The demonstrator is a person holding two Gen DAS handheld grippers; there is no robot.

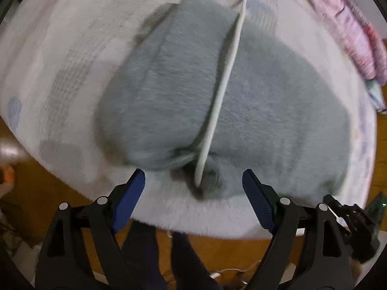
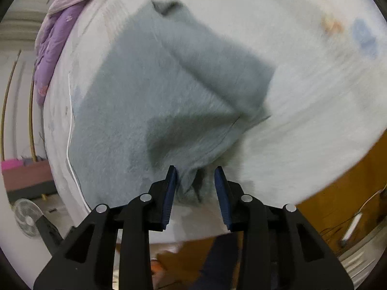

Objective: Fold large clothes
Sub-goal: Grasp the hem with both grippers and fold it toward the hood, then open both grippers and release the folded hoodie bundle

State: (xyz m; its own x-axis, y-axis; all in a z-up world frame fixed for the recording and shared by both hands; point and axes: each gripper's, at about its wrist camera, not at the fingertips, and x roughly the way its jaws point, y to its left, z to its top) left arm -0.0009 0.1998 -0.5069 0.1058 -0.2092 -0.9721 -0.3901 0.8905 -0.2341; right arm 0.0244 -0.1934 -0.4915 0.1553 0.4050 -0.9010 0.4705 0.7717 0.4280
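Note:
A fuzzy grey garment [image 1: 266, 96] lies spread on a pale bed cover [image 1: 60, 48], with one part folded over itself [image 1: 169, 84]. My left gripper [image 1: 193, 176] stands wide open just above the garment's near edge, nothing pressed between its blue pads. In the right wrist view the same garment [image 2: 133, 96] shows a folded flap [image 2: 217, 60]. My right gripper [image 2: 196, 171] is partly open, and a bunched corner of the cloth [image 2: 191, 188] sits between its fingers, loose from the right pad.
A thin white cord [image 1: 227, 72] runs across the garment and along its edge [image 2: 70, 125]. A pink-purple quilt [image 1: 346, 31] [image 2: 53, 36] is heaped at the bed's far side. Below the bed edge are a wooden floor [image 2: 350, 181], a fan [image 2: 26, 217] and a person's dark-trousered legs [image 1: 145, 253].

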